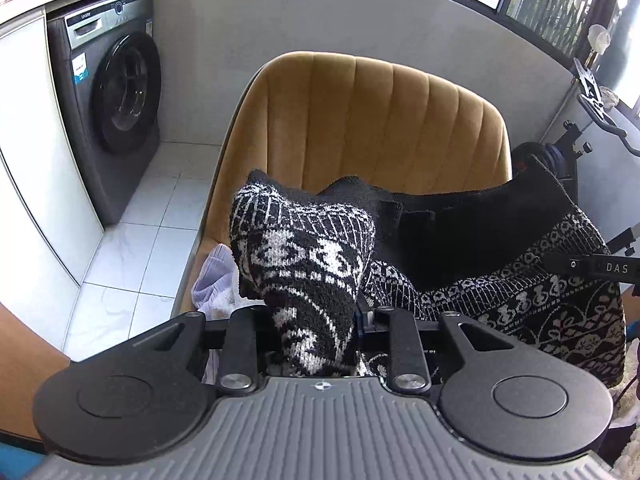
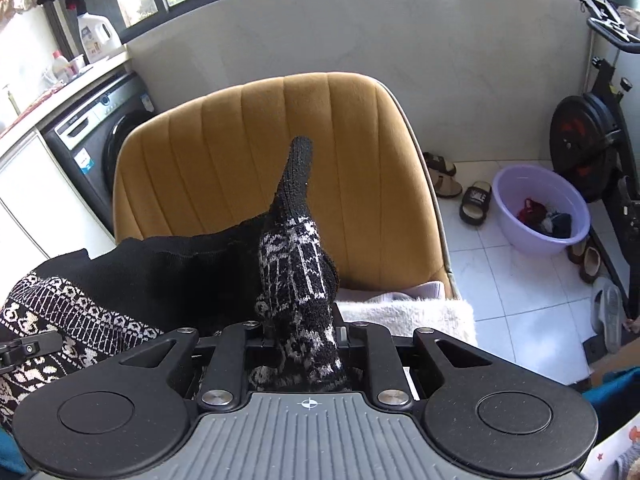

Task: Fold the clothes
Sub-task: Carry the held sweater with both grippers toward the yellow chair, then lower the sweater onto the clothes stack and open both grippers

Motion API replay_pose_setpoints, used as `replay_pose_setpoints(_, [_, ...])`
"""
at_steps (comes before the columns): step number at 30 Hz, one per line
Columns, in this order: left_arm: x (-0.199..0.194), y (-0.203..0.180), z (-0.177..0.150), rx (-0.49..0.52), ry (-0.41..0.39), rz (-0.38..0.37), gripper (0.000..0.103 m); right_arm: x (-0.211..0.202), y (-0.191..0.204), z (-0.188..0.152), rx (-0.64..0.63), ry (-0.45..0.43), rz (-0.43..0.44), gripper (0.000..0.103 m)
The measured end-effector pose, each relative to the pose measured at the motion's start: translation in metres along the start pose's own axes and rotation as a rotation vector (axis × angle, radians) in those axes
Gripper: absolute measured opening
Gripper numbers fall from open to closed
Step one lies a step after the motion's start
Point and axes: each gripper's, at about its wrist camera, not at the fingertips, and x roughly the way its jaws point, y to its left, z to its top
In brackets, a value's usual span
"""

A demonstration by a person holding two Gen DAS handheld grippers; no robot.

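Note:
A black-and-white patterned knit garment (image 1: 520, 300) hangs stretched between both grippers in front of a mustard-yellow padded chair (image 1: 380, 120). My left gripper (image 1: 316, 320) is shut on one bunched corner of the knit, which bulges up over the jaws. In the right wrist view my right gripper (image 2: 302, 332) is shut on the other corner of the knit garment (image 2: 296, 264); a black tip sticks up against the chair (image 2: 260, 152) back. Fabric hides the fingertips of both grippers. The right gripper's body shows at the right edge of the left wrist view.
Pale folded cloth (image 2: 416, 312) lies on the chair seat under the knit. A grey washing machine (image 1: 112, 92) stands at the left by white cabinets. A lilac basin (image 2: 540, 212) with clothes, slippers (image 2: 476, 200) and an exercise bike (image 2: 592, 148) stand on the white tiled floor at the right.

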Motion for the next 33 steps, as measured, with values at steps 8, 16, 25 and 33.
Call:
replay_pose_setpoints(8, [0.025,0.019,0.006,-0.013,0.073,0.009,0.029,0.017,-0.015,-0.013,0.024,0.036,-0.050,0.018])
replay_pose_setpoints(16, [0.065,0.023,0.005,0.029,0.103,0.061,0.034,0.058,-0.030,-0.019,0.019,0.092,-0.085,0.019])
replay_pose_setpoints(25, [0.057,0.051,0.013,0.031,0.216,0.115,0.071,0.052,-0.074,-0.017,0.140,0.038,-0.173,0.060])
replay_pose_setpoints(33, [-0.029,0.051,-0.009,-0.033,0.110,0.095,0.071,-0.052,-0.103,-0.082,0.435,-0.047,-0.235,0.063])
